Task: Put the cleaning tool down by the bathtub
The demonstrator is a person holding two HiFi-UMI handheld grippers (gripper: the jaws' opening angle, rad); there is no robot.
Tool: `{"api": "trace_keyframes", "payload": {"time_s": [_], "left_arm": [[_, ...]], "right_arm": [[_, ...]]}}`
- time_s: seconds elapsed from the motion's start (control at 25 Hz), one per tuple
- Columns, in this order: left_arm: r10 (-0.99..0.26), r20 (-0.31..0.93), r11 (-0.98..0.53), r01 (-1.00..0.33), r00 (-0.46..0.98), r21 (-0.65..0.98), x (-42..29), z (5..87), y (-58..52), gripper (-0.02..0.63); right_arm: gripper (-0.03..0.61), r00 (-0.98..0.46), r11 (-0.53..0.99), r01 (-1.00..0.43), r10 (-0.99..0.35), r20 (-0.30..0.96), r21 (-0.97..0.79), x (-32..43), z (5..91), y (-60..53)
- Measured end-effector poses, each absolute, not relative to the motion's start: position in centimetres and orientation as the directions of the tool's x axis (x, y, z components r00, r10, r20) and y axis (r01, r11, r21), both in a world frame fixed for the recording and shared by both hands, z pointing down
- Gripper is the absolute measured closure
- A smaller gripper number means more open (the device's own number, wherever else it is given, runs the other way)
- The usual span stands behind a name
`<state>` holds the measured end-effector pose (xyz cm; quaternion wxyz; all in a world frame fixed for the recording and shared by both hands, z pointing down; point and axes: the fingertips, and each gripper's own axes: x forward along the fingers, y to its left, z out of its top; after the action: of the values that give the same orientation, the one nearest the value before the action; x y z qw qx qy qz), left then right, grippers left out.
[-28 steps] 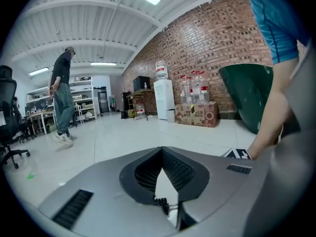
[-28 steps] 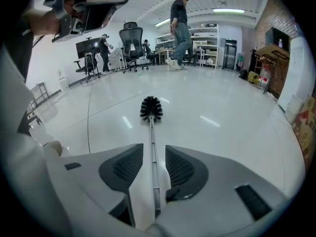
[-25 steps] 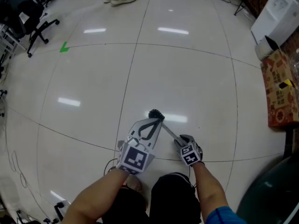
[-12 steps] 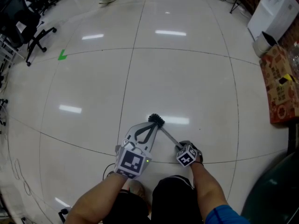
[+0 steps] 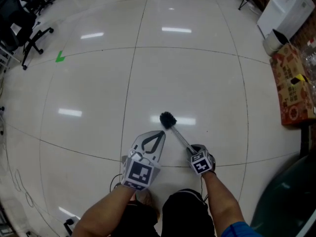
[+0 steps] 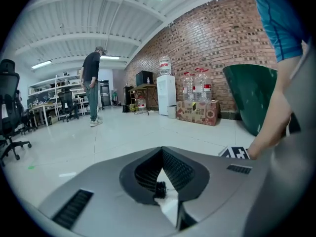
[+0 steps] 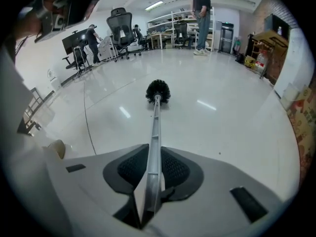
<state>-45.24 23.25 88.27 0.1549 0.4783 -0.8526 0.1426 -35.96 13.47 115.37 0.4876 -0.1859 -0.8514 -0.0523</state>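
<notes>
R gripper (image 7: 154, 157) jaws just closing, pinching brush (image 5: 168, 119) handle; bristle head fwd over floor (image 5: 207, 83); L gripper (image 5: 162, 133) pressed together, empty, just beside.

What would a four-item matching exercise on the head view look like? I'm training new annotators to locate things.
Things:
1 brush head
2 green tape mark
3 cardboard box
4 office chair

Places:
A top left corner
B right edge
C picture's centre
D just right of the chair's base

Pairs: 1-C, 2-D, 3-B, 4-A
</notes>
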Motion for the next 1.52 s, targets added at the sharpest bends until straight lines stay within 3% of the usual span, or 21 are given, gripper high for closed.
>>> {"api": "trace_keyframes", "payload": {"time_s": [0.32, 0.64, 0.92, 1.16, 1.52], "left_arm": [[-0.739, 0.516, 0.48, -0.876, -0.433, -0.047, -36.9, 83.5, 23.7, 0.614], [-0.727, 0.448, 0.569, -0.822, -0.52, -0.032, -35.1, 69.4, 21.0, 0.614], [-0.793, 0.389, 0.499, -0.866, -0.469, -0.028, -31.0, 56.9, 16.2, 0.614], [-0.833, 0.367, 0.447, -0.894, -0.414, 0.005, -28.1, 52.7, 12.3, 0.614], [-0.903, 0.349, 0.27, -0.963, -0.251, 0.008, -22.8, 52.0, 6.8, 0.614]], "right_arm": [[0.483, -0.54, 0.96, 0.263, 0.232, 0.809, -0.101, -30.8, 98.5, 12.1], [0.483, -0.683, 0.988, 0.135, 0.15, 0.715, -0.078, -28.2, 79.3, 9.1], [0.483, -0.751, 0.996, 0.049, 0.084, 0.655, -0.072, -22.9, 65.5, 6.5], [0.483, -0.799, 0.999, -0.018, 0.013, 0.602, -0.045, -20.0, 58.9, 4.3], [0.483, -0.78, 0.985, -0.175, -0.135, 0.611, -0.006, -12.4, 56.6, 1.3]]}}
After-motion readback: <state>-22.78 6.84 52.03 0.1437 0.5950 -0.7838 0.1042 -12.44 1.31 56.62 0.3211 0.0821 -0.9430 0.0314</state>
